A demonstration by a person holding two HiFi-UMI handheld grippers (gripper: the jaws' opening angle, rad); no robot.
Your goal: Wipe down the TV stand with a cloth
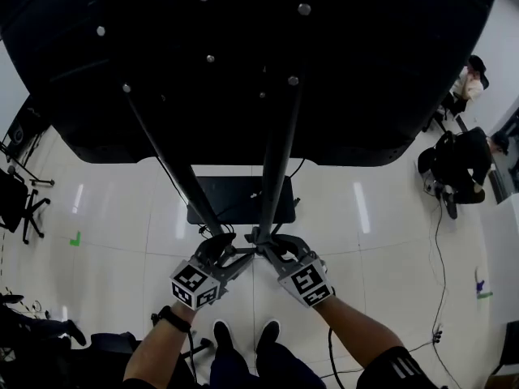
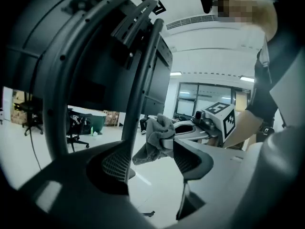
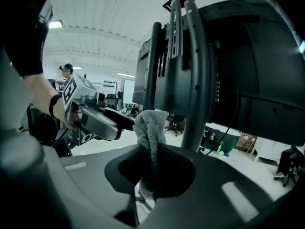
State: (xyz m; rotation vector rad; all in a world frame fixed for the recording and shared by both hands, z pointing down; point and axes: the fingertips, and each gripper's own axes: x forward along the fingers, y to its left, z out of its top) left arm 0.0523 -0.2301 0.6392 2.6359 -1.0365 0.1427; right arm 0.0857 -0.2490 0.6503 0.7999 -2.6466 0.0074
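Observation:
The TV stand has two dark slanted poles (image 1: 276, 160) that carry a big black TV (image 1: 243, 55) above a flat black base (image 1: 243, 199). My right gripper (image 1: 263, 245) is at the foot of the right pole, shut on a grey cloth (image 3: 150, 128) that sticks up from its jaws (image 3: 151, 168) beside the pole (image 3: 198, 80). My left gripper (image 1: 220, 245) sits close beside it, near the left pole. Its jaws (image 2: 152, 163) stand open with the pole (image 2: 138, 104) just beyond them. The cloth (image 2: 157, 137) hangs past the gap, held by the right gripper (image 2: 209, 123).
Office chairs (image 1: 20, 205) stand at the left on the glossy white floor. Seated people (image 1: 462, 164) are at the right, with a cable (image 1: 438, 250) trailing across the tiles. The holder's shoes (image 1: 243, 335) are right below the grippers.

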